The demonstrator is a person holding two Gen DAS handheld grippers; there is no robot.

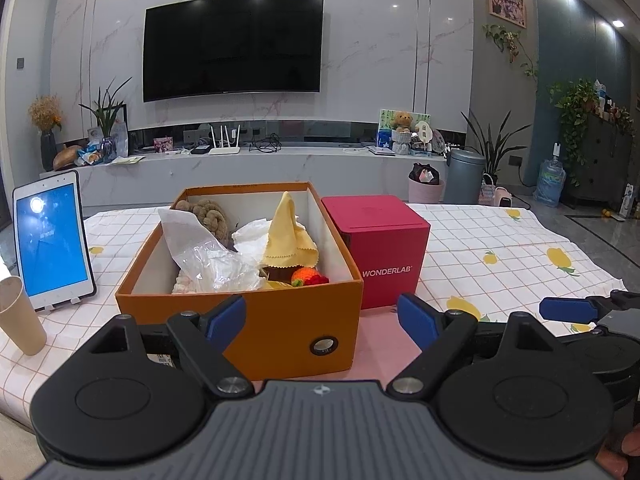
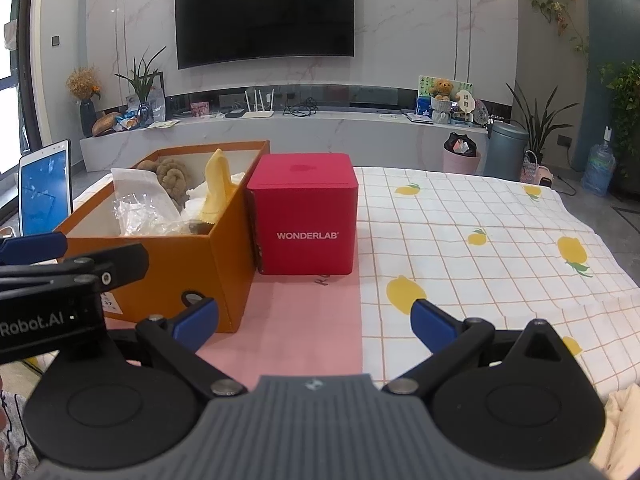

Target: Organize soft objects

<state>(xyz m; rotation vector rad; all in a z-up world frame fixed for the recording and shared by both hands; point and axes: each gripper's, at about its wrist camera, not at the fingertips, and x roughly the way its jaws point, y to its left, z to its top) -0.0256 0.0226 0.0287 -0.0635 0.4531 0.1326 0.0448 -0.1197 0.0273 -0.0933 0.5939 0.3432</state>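
Both grippers hang low over the near edge of the table, side by side, each with its blue-padded fingers spread wide and nothing between them. The left gripper (image 1: 322, 320) faces the orange box (image 1: 296, 320), which stands just ahead of it on a pink mat (image 1: 376, 344); the right gripper (image 2: 314, 324) sits a little to its right, over the seam where the pink mat meets the lemon-print tablecloth (image 2: 480, 208). In the right wrist view the left gripper's arm, marked "Robot.AI", pokes in from the left edge, close beside the box's front corner. The soft things are all inside the orange box: a yellow cloth (image 1: 286, 232) standing up in a peak toward the right wall, a brown knotted plush (image 1: 210, 214) at the far left corner, crumpled clear plastic bags (image 1: 208, 256) filling the left and middle, white tissue (image 1: 252, 236) behind the cloth, and a small orange and red knitted piece (image 1: 308, 278) low against the front right. A red cube box (image 1: 380, 248) printed WONDERLAB stands touching or almost touching the orange box's right wall. To the left of the box a tablet (image 1: 52, 240) with a blue screen leans upright on the cloth, and a paper cup (image 1: 20, 316) stands nearer, at the left edge. The stretch of tablecloth to the right of the red cube lies bare of objects.
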